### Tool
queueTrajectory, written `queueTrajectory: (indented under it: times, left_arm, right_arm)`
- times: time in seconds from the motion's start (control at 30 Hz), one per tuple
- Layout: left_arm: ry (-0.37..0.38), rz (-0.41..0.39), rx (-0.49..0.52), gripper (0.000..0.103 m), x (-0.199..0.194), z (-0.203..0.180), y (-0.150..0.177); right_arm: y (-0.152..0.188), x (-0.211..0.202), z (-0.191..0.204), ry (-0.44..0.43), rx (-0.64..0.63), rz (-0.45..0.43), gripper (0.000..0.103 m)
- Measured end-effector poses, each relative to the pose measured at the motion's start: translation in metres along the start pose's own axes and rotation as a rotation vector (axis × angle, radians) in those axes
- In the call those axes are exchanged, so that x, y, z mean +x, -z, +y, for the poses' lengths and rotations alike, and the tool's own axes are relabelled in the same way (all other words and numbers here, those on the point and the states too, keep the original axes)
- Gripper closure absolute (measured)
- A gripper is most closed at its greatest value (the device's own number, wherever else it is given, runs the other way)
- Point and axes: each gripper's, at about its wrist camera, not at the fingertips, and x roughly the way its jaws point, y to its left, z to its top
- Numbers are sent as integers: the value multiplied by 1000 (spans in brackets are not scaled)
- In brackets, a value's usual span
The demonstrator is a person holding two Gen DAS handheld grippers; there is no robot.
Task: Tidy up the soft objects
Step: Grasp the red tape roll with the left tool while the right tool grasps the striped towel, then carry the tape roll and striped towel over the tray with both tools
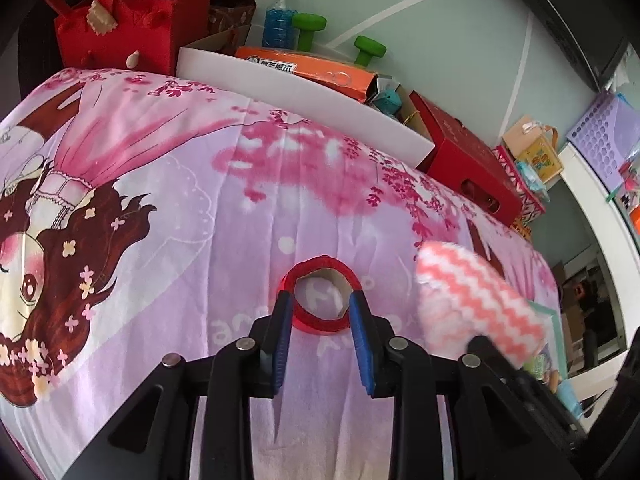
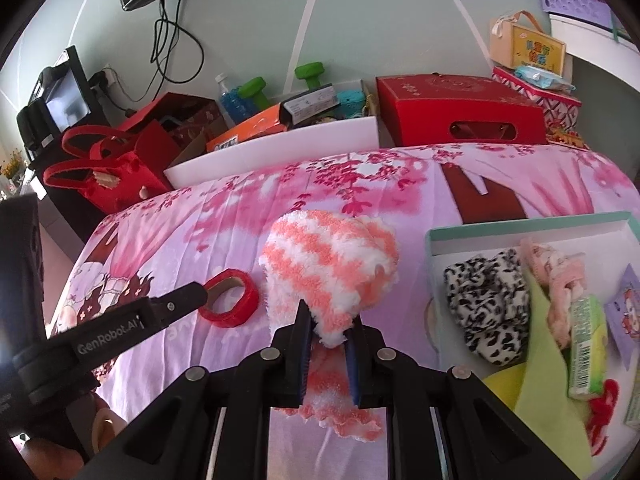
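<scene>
The right hand-held gripper (image 2: 328,330) is clamped nearly closed on a fuzzy pink-and-white striped sock (image 2: 330,276), which is held up off the bedspread; part of the sock hangs down behind the pads. From the left wrist view the same sock (image 1: 476,302) is seen at right, raised above the bed.

The left hand-held gripper (image 1: 322,306) is closed partway on a red tape roll (image 1: 322,300) — blue pads (image 1: 362,332) are pressed against the roll's outer sides, and the roll's cardboard core is visible. Whether the roll is resting on the bedspread or slightly lifted cannot be told. In the right wrist view the roll (image 2: 230,298) is seen just left of the sock, with one black finger at its near rim.

Everything is laid over a pink-purple cartoon bedspread (image 1: 200,200). To the right a shallow teal-rimmed box (image 2: 520,222) is placed on it — a black-and-white spotted fabric piece (image 2: 486,304), a pink fuzzy item (image 2: 560,280), a yellow-green cloth (image 2: 548,360) and a green packet (image 2: 586,348) are held inside.

Beyond the bed edge a white tray (image 2: 280,152) with an orange box (image 2: 252,128), green dumbbells (image 2: 308,74) and a blue-filled bottle (image 2: 228,98) is seen, flanked by a red felt bag (image 2: 116,164) and a red carton (image 2: 460,110).
</scene>
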Motion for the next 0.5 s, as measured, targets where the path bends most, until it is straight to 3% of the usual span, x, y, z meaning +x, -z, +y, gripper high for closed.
queueTrajectory:
  times: [0.07, 0.5]
  left_arm:
    - [-9, 4, 8, 58, 3, -1, 0]
    - [-71, 19, 100, 40, 23, -14, 4]
  right_arm:
    - [-1, -3, -5, 9, 8, -8, 87]
    - [-5, -13, -20, 40, 37, -29, 87]
